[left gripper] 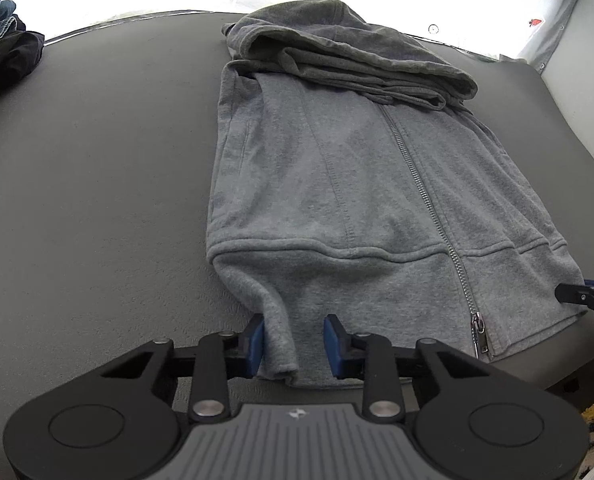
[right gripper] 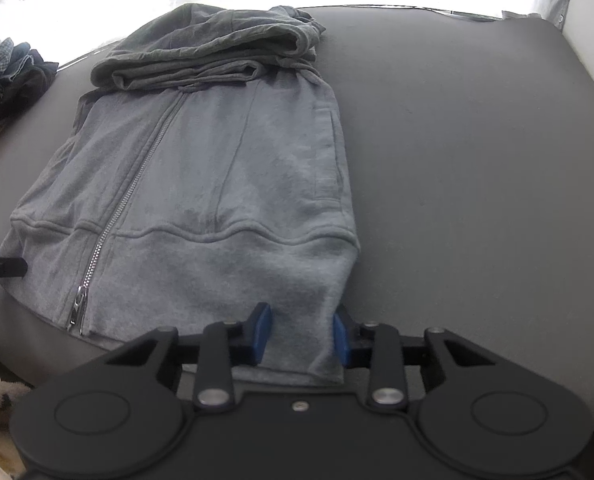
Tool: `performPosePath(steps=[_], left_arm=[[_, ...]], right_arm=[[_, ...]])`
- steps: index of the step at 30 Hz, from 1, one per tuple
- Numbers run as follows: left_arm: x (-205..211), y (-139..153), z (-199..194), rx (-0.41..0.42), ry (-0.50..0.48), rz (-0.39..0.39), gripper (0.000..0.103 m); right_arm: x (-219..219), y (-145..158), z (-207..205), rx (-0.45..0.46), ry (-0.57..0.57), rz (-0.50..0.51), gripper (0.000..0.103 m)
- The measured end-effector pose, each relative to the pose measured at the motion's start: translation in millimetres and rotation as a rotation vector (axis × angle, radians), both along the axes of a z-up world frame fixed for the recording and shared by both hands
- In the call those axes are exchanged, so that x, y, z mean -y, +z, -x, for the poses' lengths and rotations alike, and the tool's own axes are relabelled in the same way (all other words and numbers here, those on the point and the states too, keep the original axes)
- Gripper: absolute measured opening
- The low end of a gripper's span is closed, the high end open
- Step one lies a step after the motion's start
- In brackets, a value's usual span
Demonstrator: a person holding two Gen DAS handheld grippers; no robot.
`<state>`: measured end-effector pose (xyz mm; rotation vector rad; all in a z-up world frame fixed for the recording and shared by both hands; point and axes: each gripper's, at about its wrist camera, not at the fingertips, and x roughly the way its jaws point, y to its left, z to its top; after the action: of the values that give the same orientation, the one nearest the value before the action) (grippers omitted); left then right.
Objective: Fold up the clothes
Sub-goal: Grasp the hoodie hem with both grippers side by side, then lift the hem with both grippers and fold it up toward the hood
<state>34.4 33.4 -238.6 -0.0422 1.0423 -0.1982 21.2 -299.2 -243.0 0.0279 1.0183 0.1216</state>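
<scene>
A grey zip-up hoodie (left gripper: 337,168) lies flat on the dark grey table (left gripper: 97,200), with its sleeves tucked in and its hood (left gripper: 337,48) folded over at the far end. The zipper (left gripper: 425,192) runs down the front to the near hem. My left gripper (left gripper: 294,344) is at the hem's left corner; the cloth bunches between its blue pads, which touch it on both sides. In the right wrist view the hoodie (right gripper: 217,160) fills the middle, and my right gripper (right gripper: 303,336) grips the hem's right corner the same way.
A pile of dark and checked clothes (left gripper: 1,40) sits at the table's far left corner, also visible as the pile (right gripper: 13,72) in the right wrist view. Bare table (right gripper: 477,180) stretches to the right of the hoodie. A bright window lies beyond the far edge.
</scene>
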Motion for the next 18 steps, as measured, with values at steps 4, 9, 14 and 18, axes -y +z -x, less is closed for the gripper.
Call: performPosePath(steps=[4,9,14,18], left_arm=[[3,-1,-1,0.012,-0.017,-0.022,0.027],[-4,3,-4,0.018,0.006,-0.010,0.010],[-8,17,-9,0.052,0.026,0.025,0.009],[-11,40,-17,0.115,0.054,0.078,0.008]], right_arm=[[0,0,-2,0.000,0.004,0.006,0.025],[2,4,-8,-0.007,0.005,-0.021,0.008],[14,19,-16,0.019,-0.025,-0.132,0.007],[19,44,-27,0.097,-0.022,-0.210,0.006]])
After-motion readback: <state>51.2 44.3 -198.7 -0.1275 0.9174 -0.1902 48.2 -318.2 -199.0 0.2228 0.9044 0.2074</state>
